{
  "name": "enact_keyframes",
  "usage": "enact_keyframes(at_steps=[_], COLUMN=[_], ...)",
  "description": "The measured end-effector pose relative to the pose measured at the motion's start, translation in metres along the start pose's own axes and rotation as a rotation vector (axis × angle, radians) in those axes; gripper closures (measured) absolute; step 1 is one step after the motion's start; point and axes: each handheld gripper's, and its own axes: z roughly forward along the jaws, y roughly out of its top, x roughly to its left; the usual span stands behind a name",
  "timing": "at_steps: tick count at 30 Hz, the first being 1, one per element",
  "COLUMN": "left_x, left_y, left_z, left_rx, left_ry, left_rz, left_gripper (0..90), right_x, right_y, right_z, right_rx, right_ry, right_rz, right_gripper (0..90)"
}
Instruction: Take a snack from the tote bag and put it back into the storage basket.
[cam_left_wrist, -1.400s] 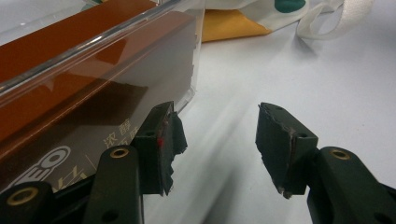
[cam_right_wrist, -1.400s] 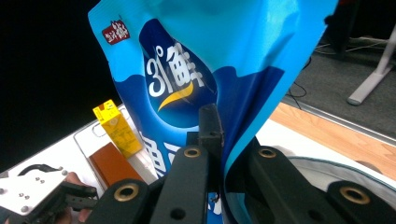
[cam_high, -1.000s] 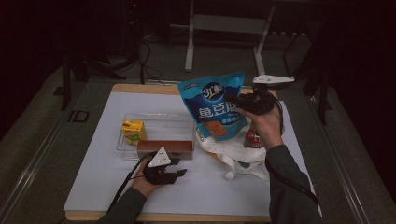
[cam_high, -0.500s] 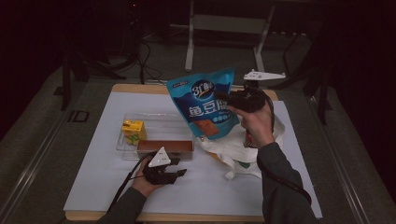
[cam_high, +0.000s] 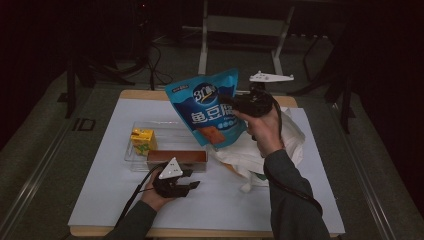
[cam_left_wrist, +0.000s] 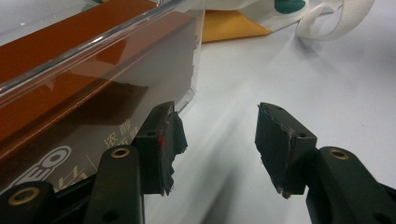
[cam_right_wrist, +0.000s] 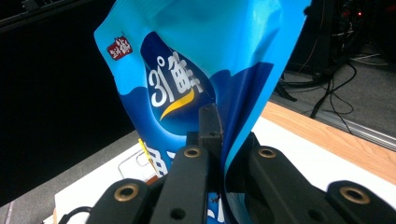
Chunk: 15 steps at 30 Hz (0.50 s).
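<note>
A blue snack bag (cam_high: 207, 110) hangs in the air above the table, held at its right edge by my right gripper (cam_high: 239, 104). In the right gripper view the bag (cam_right_wrist: 196, 79) stands upright with the jaws closed on its side seam. My left gripper (cam_high: 191, 181) rests on the white table (cam_high: 100, 200) near the front, open, just in front of a clear plastic tray (cam_high: 165, 131). The left gripper view has the tray's wall (cam_left_wrist: 93, 79) beside the left jaw, with a brown box (cam_left_wrist: 60, 46) inside; nothing lies between the jaws.
A yellow juice carton (cam_high: 142, 140) and the long brown box (cam_high: 177, 157) sit in the clear tray. A white cloth bag (cam_high: 260, 150) lies crumpled at the right, under the raised arm. A wooden table edge (cam_high: 145, 94) runs along the back.
The right gripper has lifted the blue bag higher and carried it leftward, toward the tray. The left gripper has stayed in place.
</note>
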Motion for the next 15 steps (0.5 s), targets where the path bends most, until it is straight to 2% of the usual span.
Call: enact_keyframes(at_steps=[15], left_x=[0.000], left_y=[0.000], left_z=[0.000], left_rx=[-0.001], left_ry=[-0.002], left_rz=[0.000], left_gripper=[48.1], right_x=[0.010], right_y=[0.006], right_z=[0.033], right_rx=[0.004], right_ry=[0.004], right_rz=[0.008], right_gripper=[88.9])
